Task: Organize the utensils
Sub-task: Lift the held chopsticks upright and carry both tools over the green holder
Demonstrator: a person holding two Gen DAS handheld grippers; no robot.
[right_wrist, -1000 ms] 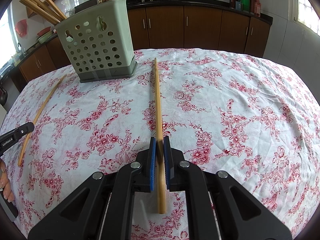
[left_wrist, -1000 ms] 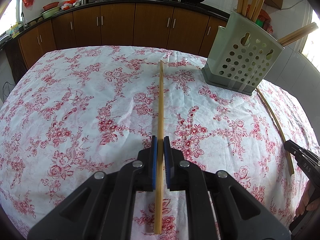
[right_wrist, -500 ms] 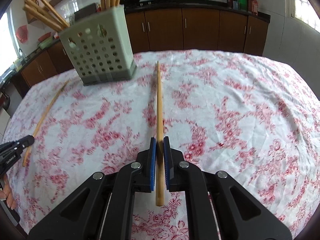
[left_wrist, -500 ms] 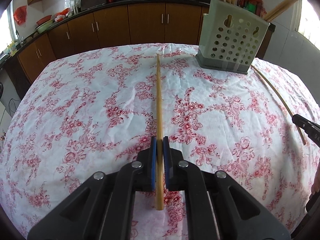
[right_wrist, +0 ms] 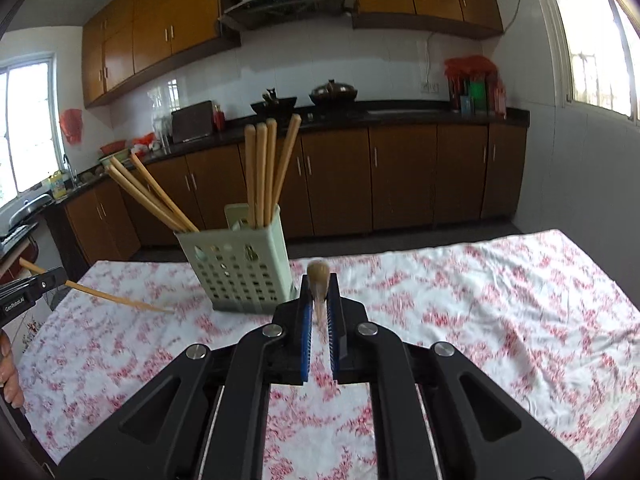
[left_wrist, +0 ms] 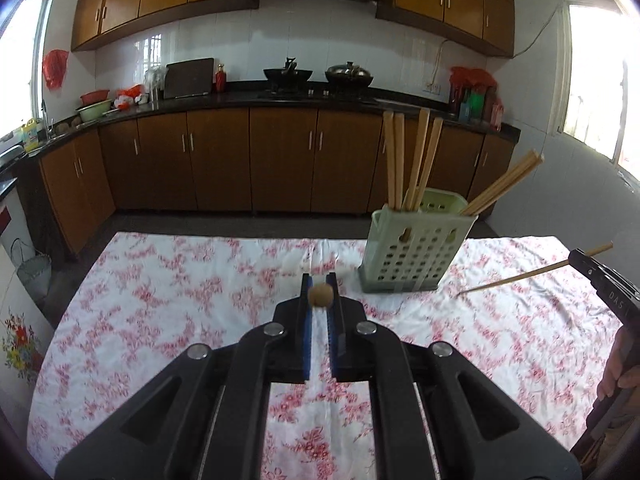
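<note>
My left gripper (left_wrist: 319,285) is shut on a wooden chopstick (left_wrist: 320,296), seen end-on, lifted above the floral tablecloth. My right gripper (right_wrist: 319,286) is shut on another chopstick (right_wrist: 319,280), also pointing toward the camera. A pale green perforated holder (left_wrist: 416,250) with several chopsticks stands on the table to the right of the left gripper; in the right wrist view the holder (right_wrist: 240,268) is just left of the right gripper. Each view shows the other gripper's chopstick slanting down to the cloth: the right one (left_wrist: 520,276), the left one (right_wrist: 120,300).
The table is covered by a white and red floral cloth (left_wrist: 180,300). Brown kitchen cabinets (left_wrist: 280,160) and a dark counter with pots lie beyond the far table edge. A hand (left_wrist: 620,364) shows at the right edge.
Both grippers have risen and tilted level, lifting their chopsticks off the cloth. The chopsticks now appear end-on, and the kitchen wall has come into view.
</note>
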